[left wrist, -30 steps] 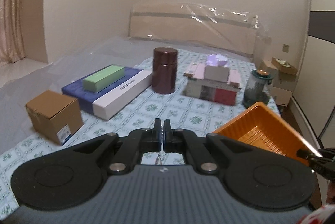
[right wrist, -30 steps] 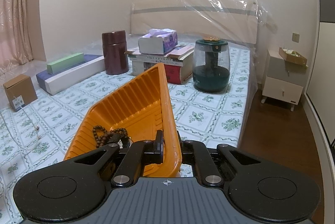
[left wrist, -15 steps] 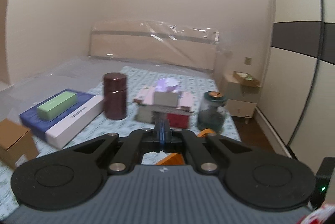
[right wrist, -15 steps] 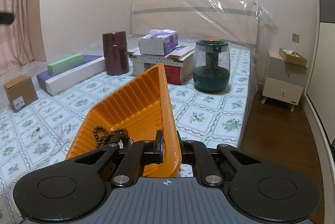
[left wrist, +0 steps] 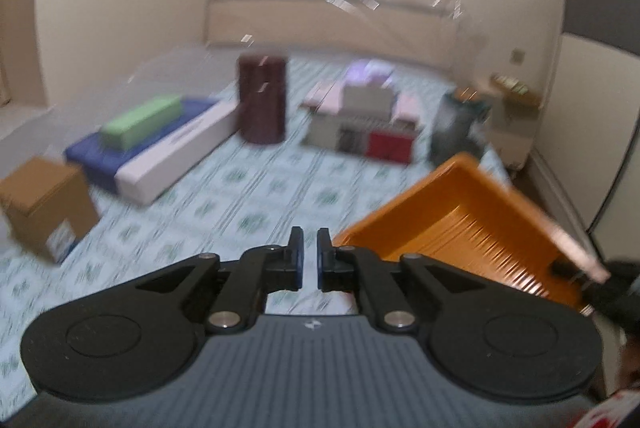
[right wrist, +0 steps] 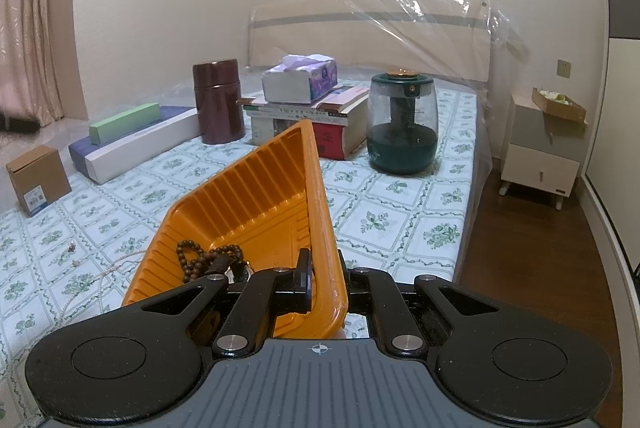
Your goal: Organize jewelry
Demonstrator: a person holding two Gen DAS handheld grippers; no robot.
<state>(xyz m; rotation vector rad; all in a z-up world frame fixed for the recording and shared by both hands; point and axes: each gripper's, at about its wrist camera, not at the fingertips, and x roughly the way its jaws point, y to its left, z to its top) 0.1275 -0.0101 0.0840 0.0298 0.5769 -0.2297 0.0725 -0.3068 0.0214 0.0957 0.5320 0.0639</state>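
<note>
The right gripper is clamped on the side wall of the orange tray and holds it tilted over the bed. Only the right wrist view looks inside the tray, where a brown bead bracelet lies at the low end. That view also shows a thin pale necklace lying on the flowered sheet, just left of the tray. The left wrist view is blurry. In it the left gripper is just starting to open, with a small gap and nothing between its jaws. That view sees the tray from the other side and shows none of the jewelry. The brown box has a small label, but its writing is too tiny to read. The spines of the stacked books are too small to read as well.
</note>
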